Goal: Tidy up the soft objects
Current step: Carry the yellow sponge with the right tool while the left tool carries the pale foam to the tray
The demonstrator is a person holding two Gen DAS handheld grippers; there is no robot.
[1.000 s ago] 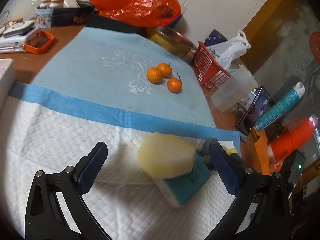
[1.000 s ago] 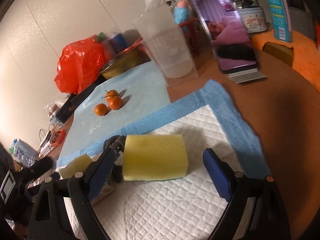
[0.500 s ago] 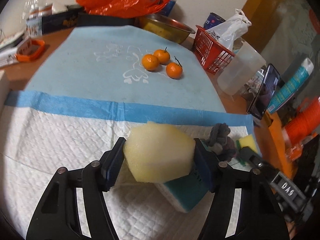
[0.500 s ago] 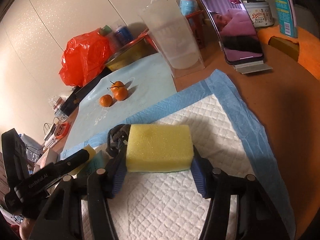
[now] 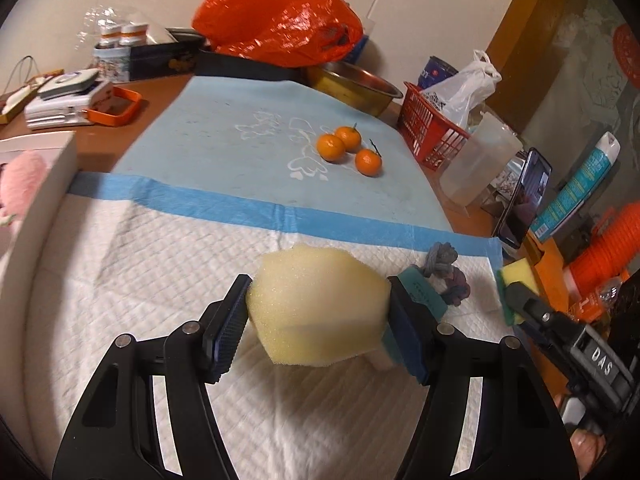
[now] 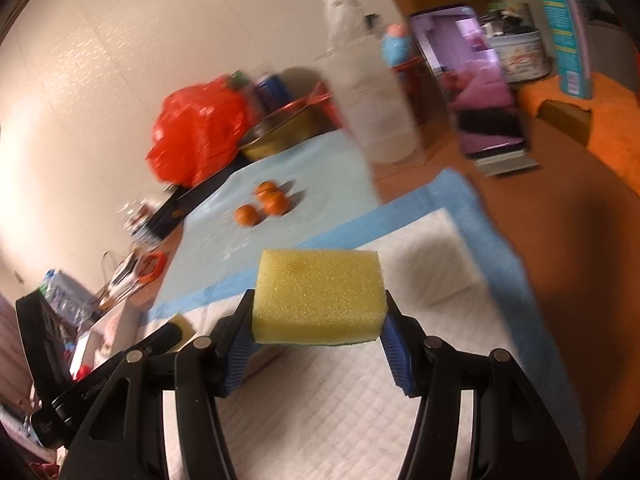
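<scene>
1. Two sponges gripped: pale foam sponge clamped in left gripper, yellow sponge squeezed in right gripper, both above white quilted pad.
2. Seen only from left wrist: grey rope toy (beside teal sponge).
3. Pointing downward, both grippers.

The left tool is squeezing a pale sponge between both pads, angled downward. The right tool is pinching a yellow sponge, apparently lifted clear, though the view is blurred.
</scene>
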